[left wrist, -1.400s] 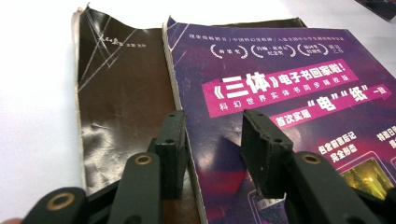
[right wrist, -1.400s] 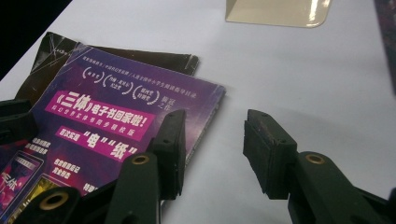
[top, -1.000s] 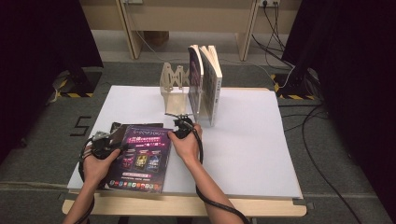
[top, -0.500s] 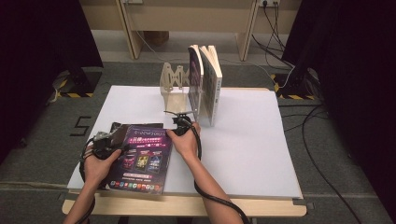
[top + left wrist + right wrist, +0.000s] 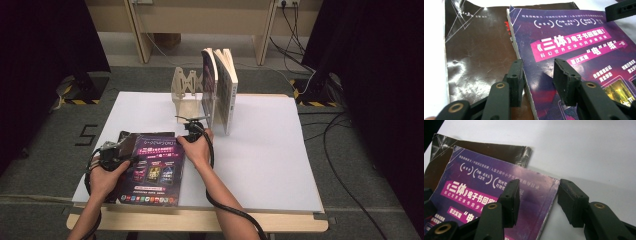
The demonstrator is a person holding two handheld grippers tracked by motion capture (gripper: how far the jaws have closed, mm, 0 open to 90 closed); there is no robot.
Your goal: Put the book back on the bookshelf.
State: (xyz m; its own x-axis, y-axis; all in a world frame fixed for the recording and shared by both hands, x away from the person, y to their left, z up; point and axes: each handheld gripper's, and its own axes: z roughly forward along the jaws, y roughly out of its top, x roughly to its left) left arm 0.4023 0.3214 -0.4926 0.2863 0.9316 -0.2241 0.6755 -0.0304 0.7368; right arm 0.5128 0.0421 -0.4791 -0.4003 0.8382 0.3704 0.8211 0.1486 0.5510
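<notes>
The purple book lies flat on a brown book at the tabletop's near left. The left gripper straddles its left edge, fingers apart. The right gripper, fingers just opening, straddles its far right corner without pressing it.

My left gripper sits at the purple book's left edge, my right gripper at its top right corner; two books stand in the rack beyond.
</notes>
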